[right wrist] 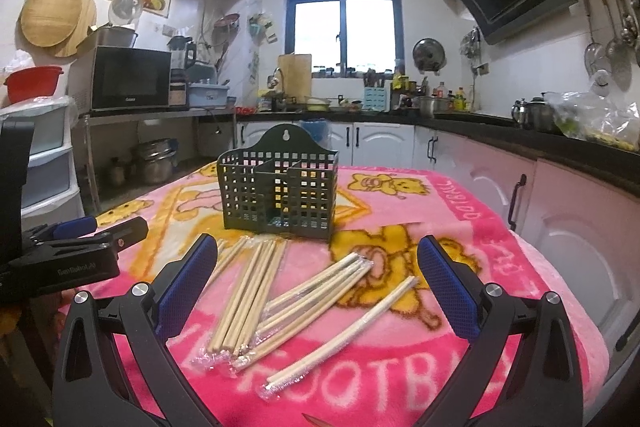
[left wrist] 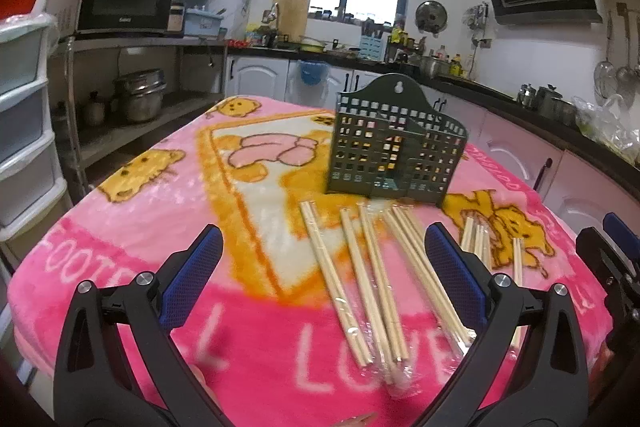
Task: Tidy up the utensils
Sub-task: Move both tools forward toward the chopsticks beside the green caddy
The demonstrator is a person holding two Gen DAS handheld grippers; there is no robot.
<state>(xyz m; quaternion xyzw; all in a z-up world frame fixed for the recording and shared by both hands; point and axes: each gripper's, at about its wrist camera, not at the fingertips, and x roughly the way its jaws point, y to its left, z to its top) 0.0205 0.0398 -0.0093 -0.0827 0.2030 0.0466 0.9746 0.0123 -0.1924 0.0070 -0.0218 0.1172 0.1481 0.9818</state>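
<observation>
A dark green perforated utensil holder (left wrist: 396, 151) stands upright on the pink blanket (left wrist: 160, 227); it also shows in the right wrist view (right wrist: 280, 187). Several pairs of wooden chopsticks in clear wrappers (left wrist: 368, 279) lie in front of it, fanned out (right wrist: 280, 299). One wrapped pair (right wrist: 344, 331) lies apart to the right. My left gripper (left wrist: 324, 255) is open and empty above the chopsticks. My right gripper (right wrist: 316, 263) is open and empty above them too. The right gripper's body shows at the left view's right edge (left wrist: 612, 251), and the left gripper's body at the right view's left edge (right wrist: 76, 251).
The blanket (right wrist: 440, 211) covers a table in a kitchen. White drawers (left wrist: 24, 131) stand to the left, pink cabinets (right wrist: 560, 211) and a dark counter to the right. A microwave (right wrist: 128, 79) sits on a metal shelf at the back left.
</observation>
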